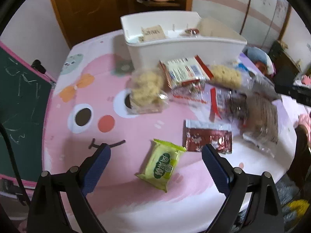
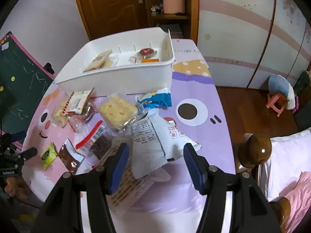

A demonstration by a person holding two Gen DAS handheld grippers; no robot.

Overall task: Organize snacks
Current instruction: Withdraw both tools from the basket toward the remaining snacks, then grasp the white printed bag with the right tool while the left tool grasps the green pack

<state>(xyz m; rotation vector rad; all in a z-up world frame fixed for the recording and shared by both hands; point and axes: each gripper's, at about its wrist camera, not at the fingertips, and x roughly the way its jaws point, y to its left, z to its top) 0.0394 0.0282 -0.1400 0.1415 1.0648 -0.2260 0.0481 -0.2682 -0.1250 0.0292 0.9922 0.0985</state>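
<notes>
Left gripper [image 1: 156, 162]: spread wide over green packet [image 1: 162, 166], untouched. Right gripper [image 2: 156, 160]: parted above white wrapper [image 2: 153, 143], gripping nothing.

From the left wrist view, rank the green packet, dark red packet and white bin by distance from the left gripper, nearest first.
Left gripper:
1. Green packet, between the fingers, on the table.
2. Dark red packet, just beyond, by the right finger.
3. White bin, farthest, at the table's far side.
</notes>
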